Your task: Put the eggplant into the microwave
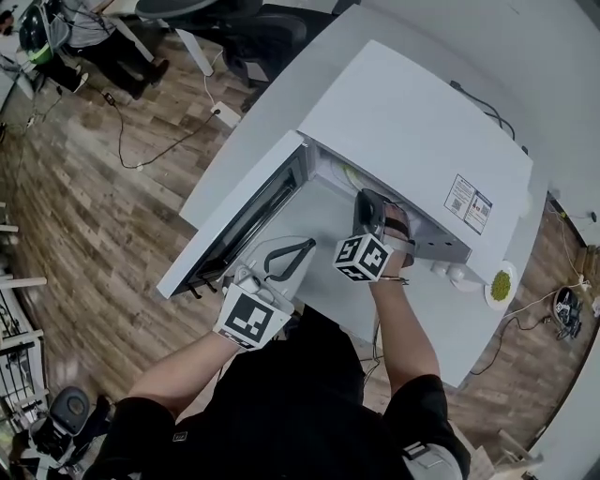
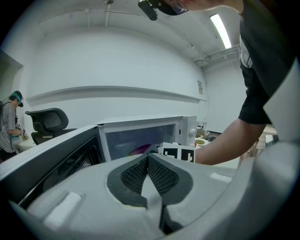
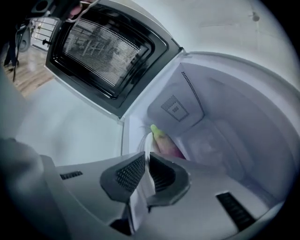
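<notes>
The white microwave (image 1: 422, 122) stands on a white table, its door (image 1: 234, 225) swung open to the left. The eggplant (image 3: 164, 140), purple with a green stem, lies inside the cavity on the glass plate; it also shows as a purple patch (image 2: 140, 149) in the left gripper view. My right gripper (image 1: 370, 214) reaches into the opening, its jaws (image 3: 147, 157) drawn together with only a thin slit and nothing in it, just short of the eggplant. My left gripper (image 1: 286, 258) hovers in front of the open door, jaws (image 2: 148, 159) shut and empty.
The table (image 1: 450, 309) carries a small plate with green food (image 1: 501, 283) to the right of the microwave. The door's mesh window (image 3: 108, 51) hangs at my right gripper's left. An office chair (image 1: 262, 28), floor cables and another person (image 1: 56, 37) are farther off.
</notes>
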The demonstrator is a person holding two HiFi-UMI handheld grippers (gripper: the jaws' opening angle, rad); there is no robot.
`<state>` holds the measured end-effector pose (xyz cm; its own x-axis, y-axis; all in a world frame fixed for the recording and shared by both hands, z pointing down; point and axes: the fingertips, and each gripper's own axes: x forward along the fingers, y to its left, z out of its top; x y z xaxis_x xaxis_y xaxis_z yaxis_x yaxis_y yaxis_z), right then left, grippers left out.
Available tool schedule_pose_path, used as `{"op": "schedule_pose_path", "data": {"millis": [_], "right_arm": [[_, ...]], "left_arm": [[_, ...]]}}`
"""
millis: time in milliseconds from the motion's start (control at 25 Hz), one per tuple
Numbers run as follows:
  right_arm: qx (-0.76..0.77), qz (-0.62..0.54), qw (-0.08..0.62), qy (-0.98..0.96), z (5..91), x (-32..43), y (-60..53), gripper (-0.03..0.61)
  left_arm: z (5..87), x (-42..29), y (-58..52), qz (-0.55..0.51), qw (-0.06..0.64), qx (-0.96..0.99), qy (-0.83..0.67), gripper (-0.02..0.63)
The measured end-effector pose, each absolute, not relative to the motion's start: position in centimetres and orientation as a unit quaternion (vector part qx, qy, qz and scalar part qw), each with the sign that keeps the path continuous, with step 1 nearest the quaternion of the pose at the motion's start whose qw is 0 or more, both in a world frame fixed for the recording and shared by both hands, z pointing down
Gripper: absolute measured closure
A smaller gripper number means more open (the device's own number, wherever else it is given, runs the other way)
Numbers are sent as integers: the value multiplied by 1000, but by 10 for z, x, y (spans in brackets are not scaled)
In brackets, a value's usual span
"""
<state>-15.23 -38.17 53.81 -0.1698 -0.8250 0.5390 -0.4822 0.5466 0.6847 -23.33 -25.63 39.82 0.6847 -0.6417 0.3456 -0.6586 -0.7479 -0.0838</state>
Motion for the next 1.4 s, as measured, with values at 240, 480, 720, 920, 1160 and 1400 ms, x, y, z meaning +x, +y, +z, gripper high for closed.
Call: {"op": "schedule_pose_path", "data": {"millis": [240,480,720,920,1160,1400], "right_arm": [[442,-170,470,-745,537,-148,-386,537],[446,-139,422,-777,514,-158,-361,537],[445,-109,403,-792,496,-161,-302,537],[451,-47,362,-814,472,-167,-245,538],[446,37,292,-845,440,-180,-180,538],[428,72,241,-868,409,-188,-143,538]], "left_arm": [[392,-240,-250,176,36,914,-364,604],[381,-252,-236,155,50,910,-381,604],[373,-264,-200,131,68,909,-389,604],[363,-277,-164,112,70,912,-388,604],[358,-277,-127,98,73,918,-379,604],[355,-272,-105,82,92,920,-372,604]]}}
